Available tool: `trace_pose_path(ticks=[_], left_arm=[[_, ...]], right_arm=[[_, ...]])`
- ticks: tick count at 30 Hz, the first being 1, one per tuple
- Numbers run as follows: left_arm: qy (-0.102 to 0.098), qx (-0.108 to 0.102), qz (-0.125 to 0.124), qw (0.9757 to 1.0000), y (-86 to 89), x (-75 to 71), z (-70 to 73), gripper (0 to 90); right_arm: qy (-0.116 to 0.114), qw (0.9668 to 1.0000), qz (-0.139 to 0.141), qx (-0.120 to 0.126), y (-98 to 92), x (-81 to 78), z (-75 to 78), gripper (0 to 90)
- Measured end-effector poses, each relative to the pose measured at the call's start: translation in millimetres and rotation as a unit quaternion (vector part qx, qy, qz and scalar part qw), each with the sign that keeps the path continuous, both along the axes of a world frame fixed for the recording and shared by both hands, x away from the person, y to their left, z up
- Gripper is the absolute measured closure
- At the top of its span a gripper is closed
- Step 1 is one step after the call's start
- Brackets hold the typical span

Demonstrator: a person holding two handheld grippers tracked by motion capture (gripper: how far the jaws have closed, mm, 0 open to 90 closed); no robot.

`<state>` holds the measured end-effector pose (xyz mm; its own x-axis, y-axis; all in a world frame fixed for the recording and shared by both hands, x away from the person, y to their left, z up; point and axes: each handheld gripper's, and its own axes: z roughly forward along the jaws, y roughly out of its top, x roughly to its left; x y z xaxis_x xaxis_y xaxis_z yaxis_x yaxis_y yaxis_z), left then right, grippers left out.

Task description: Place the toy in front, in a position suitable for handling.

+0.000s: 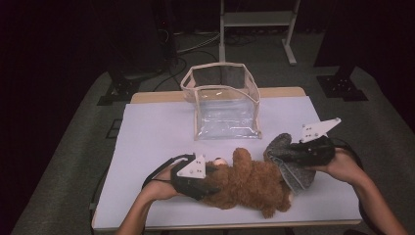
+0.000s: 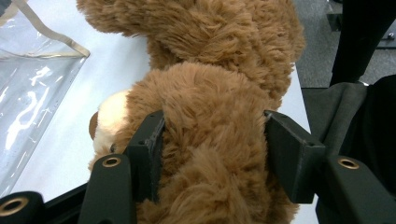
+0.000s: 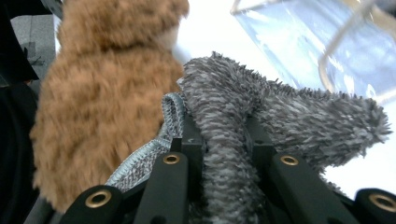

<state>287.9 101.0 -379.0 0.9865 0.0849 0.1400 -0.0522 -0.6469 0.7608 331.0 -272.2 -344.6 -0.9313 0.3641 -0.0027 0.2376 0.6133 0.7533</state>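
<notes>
A brown teddy bear (image 1: pixel 249 183) lies across the white table top (image 1: pixel 156 132) near its front edge. My left gripper (image 1: pixel 215 178) comes in from the left and is shut on the bear's furry body, its black jaws pressing the fur on both sides (image 2: pixel 215 149). The bear's pale muzzle (image 2: pixel 109 116) shows just beside the left jaw. A grey fuzzy cloth (image 1: pixel 293 174) with a ribbed hem drapes at the bear's right end. My right gripper (image 1: pixel 286 154) is shut on a fold of that cloth (image 3: pixel 303 112), right beside the bear (image 3: pixel 93 102).
A clear plastic bag with beige trim (image 1: pixel 222 105) stands open at the back middle of the table, and its wall shows in the left gripper view (image 2: pixel 32 93) and the right gripper view (image 3: pixel 317 42). Dark floor, cables and stand legs surround the table.
</notes>
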Motion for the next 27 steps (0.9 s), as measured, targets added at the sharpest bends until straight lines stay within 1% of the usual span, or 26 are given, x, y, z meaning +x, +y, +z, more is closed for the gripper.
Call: trace_pose_path(ticks=[2,4,5,6,8,11,13,15,16,17,18,19,21,22,23,24,25,27], left_arm=[[0.002,-0.001,0.0,1.0,0.2,0.2,-0.1,41.7],[0.002,-0.001,0.0,1.0,1.1,0.7,-0.3,41.7],[0.002,-0.001,0.0,1.0,1.1,0.7,-0.3,41.8],[0.002,-0.002,0.0,1.0,1.8,1.0,-0.3,41.9],[0.001,-0.003,0.001,1.0,1.5,1.3,-0.3,41.8],[0.002,-0.004,0.004,1.0,0.3,2.7,-0.4,41.6],[0.003,-0.004,0.005,1.0,-0.5,2.8,-0.4,41.0],[0.003,-0.002,0.011,0.9999,-2.7,3.4,-0.1,40.4],[0.003,-0.001,0.012,0.9999,-3.1,3.5,0.0,40.1],[0.003,-0.001,0.012,0.9999,-3.1,3.5,0.0,40.1],[0.003,-0.002,0.013,0.9999,-3.0,4.0,0.0,40.1],[0.005,-0.003,0.012,0.9999,-2.7,4.2,-0.1,40.1],[0.006,-0.005,0.012,0.9999,-2.4,4.4,-0.4,40.1],[0.006,-0.006,0.013,0.9999,-2.3,4.7,-0.5,40.2],[0.006,-0.007,0.013,0.9999,-2.9,5.0,-0.7,40.4],[0.006,-0.006,0.013,0.9999,-3.4,5.2,-0.6,40.7],[0.006,-0.006,0.013,0.9999,-3.4,5.2,-0.6,40.9],[0.003,-0.003,0.012,0.9999,-3.8,5.3,-0.3,41.4]], right_arm=[[-0.005,0.9999,0.013,0.0,12.0,3.7,2.3,74.5],[-0.006,0.9997,0.023,-0.008,20.0,5.4,2.0,74.5],[-0.006,0.9997,0.023,-0.008,20.0,5.4,2.0,74.5],[-0.006,0.9997,0.022,-0.005,16.1,4.9,0.5,74.5],[0.002,0.9999,0.011,0.004,3.9,0.5,-2.7,74.6],[0.007,0.9995,0.002,0.031,-12.7,-9.3,-9.4,74.6],[0.0,0.9992,0.009,0.039,-11.6,-17.4,-9.9,74.5],[-0.006,0.9982,0.028,0.053,-1.3,-24.4,-9.0,74.5],[-0.008,0.9977,0.04,0.054,6.3,-27.9,-9.1,74.5],[-0.008,0.9977,0.04,0.054,6.3,-27.9,-9.1,74.5],[-0.015,0.9969,0.063,0.046,19.6,-33.7,-10.5,74.4],[-0.017,0.9967,0.067,0.044,22.5,-35.7,-11.5,74.3],[-0.017,0.9968,0.065,0.042,22.1,-37.0,-12.4,74.4],[-0.013,0.9969,0.063,0.045,18.4,-37.1,-13.7,74.5],[-0.006,0.9977,0.049,0.046,9.1,-36.3,-16.4,74.6],[-0.003,0.998,0.043,0.046,7.1,-35.9,-16.8,74.6],[-0.004,0.9981,0.043,0.044,8.1,-35.7,-15.9,74.6],[-0.013,0.998,0.051,0.036,17.9,-34.3,-12.6,74.6]])
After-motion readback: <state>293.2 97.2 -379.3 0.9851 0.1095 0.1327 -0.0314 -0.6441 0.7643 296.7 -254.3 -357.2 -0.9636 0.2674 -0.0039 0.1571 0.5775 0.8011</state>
